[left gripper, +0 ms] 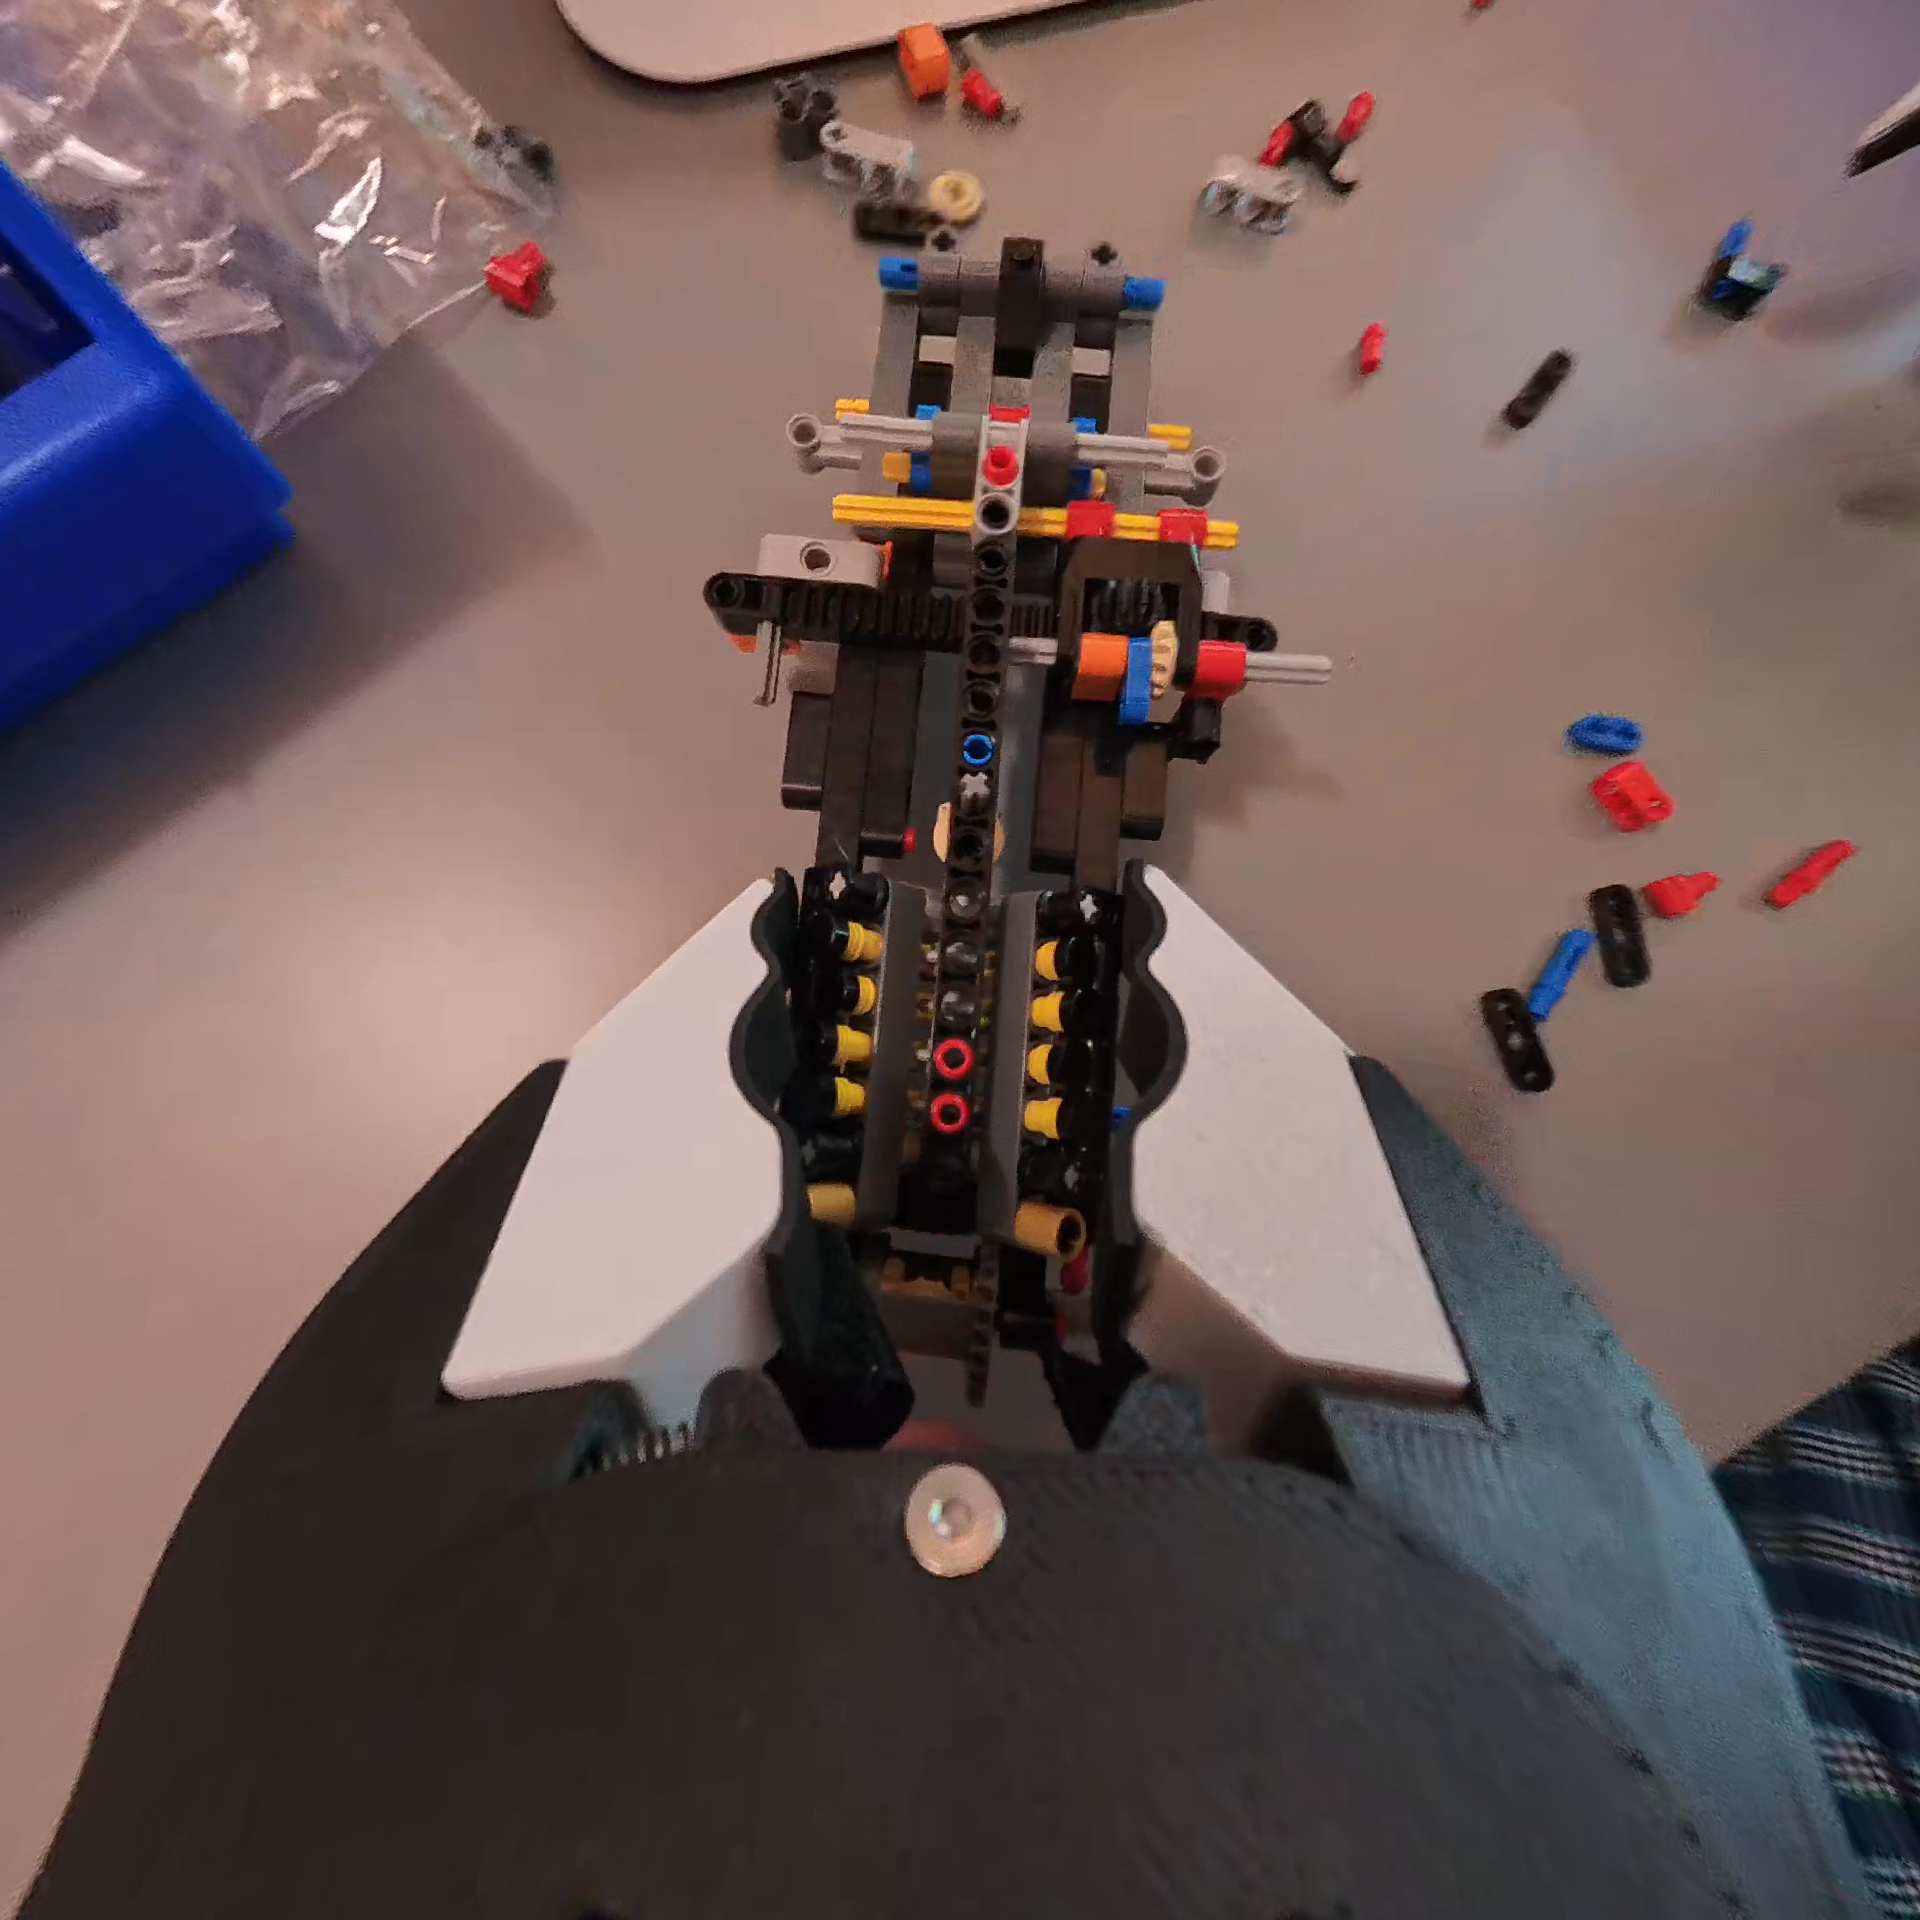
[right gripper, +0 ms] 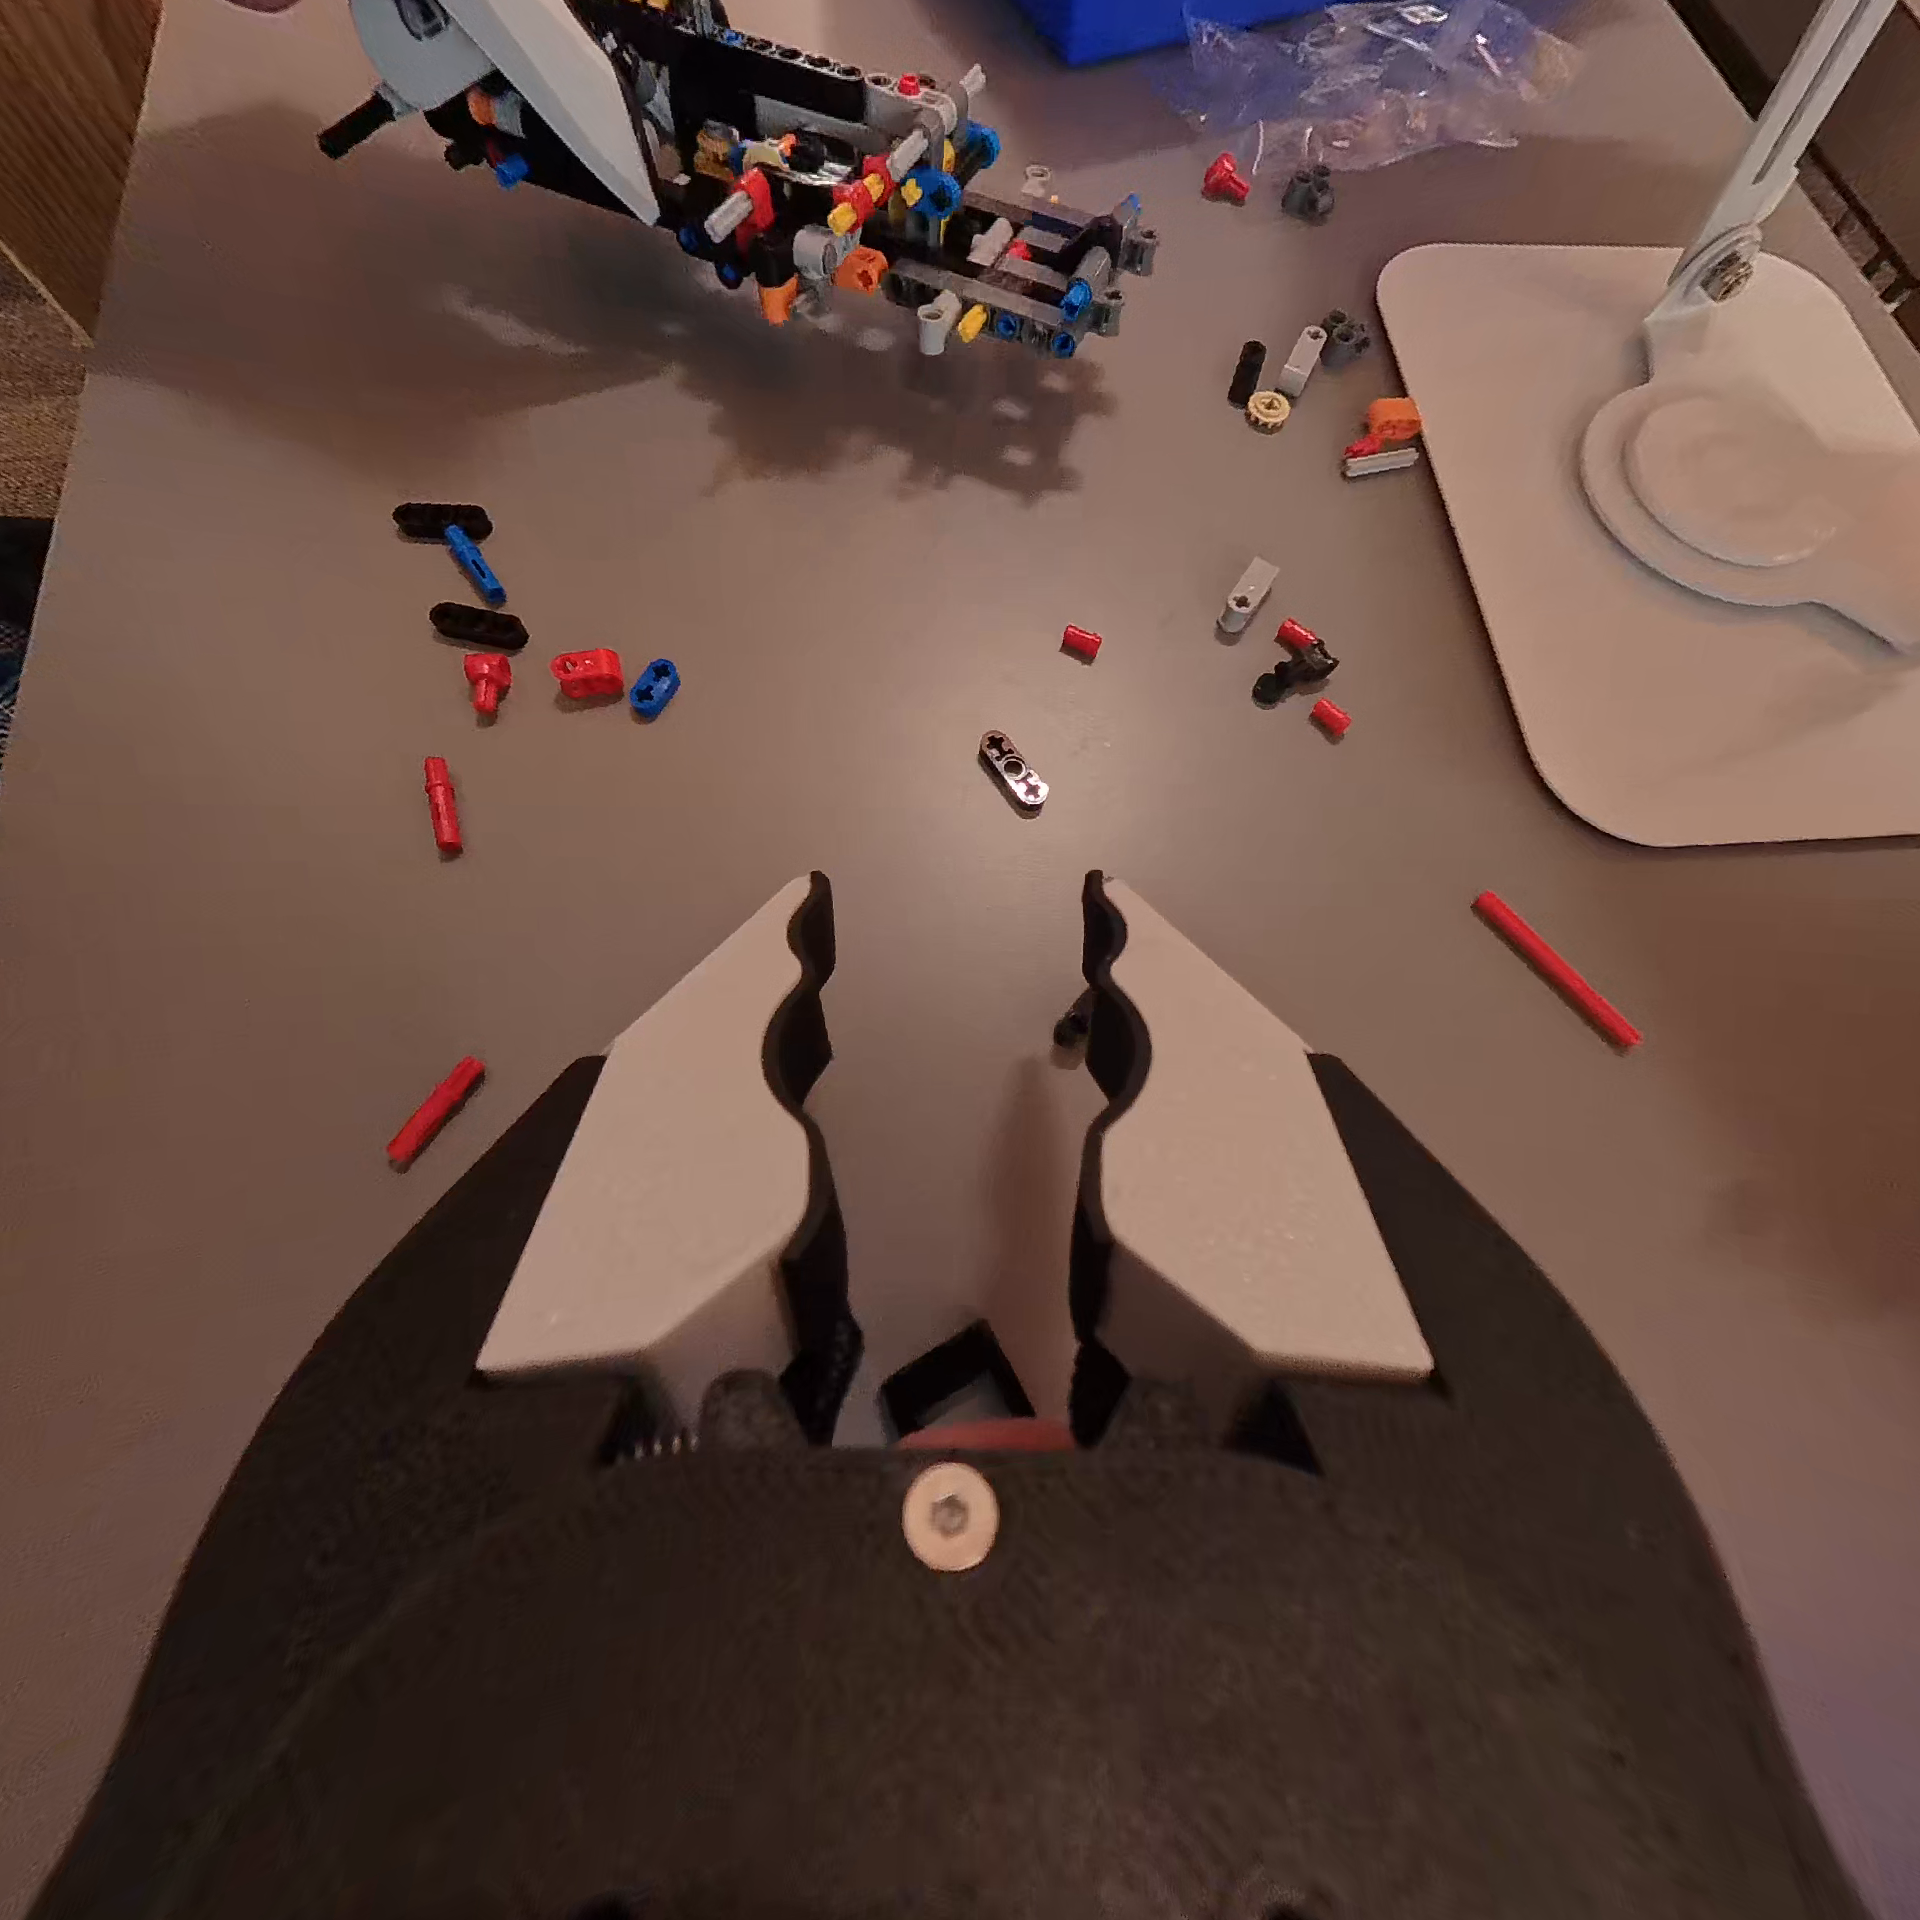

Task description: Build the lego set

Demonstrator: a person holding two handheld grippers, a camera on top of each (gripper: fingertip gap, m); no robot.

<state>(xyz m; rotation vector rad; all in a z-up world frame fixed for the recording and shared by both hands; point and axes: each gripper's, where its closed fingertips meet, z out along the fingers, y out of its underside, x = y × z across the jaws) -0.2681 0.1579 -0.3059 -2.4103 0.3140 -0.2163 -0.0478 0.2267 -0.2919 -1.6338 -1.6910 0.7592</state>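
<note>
The part-built lego model (left gripper: 997, 582) is long, black and grey, with yellow axles, red and blue pins. My left gripper (left gripper: 951, 883) is shut on its near end and holds it above the table. In the right wrist view the model (right gripper: 894, 218) hangs tilted at the far left, still in the left gripper (right gripper: 540, 114). My right gripper (right gripper: 956, 883) is open and empty, low over the grey table. A small grey three-hole lego beam (right gripper: 1013, 769) lies just ahead of its fingertips. A small black pin (right gripper: 1072, 1023) lies against the inside of its right finger.
Loose red, blue and black lego pieces (right gripper: 520, 634) lie scattered left and right. A long red axle (right gripper: 1555, 968) lies right, a shorter one (right gripper: 434, 1110) left. A white lamp base (right gripper: 1662, 540) stands at the right. A blue bin (left gripper: 94, 499) and a clear plastic bag (left gripper: 249, 197) lie far off. From my right tips it is roughly 4 cm to the small black pin (right gripper: 1072, 1023); from my left, 25 cm. My left wrist view (left gripper: 1725, 303) looks at it from another angle.
</note>
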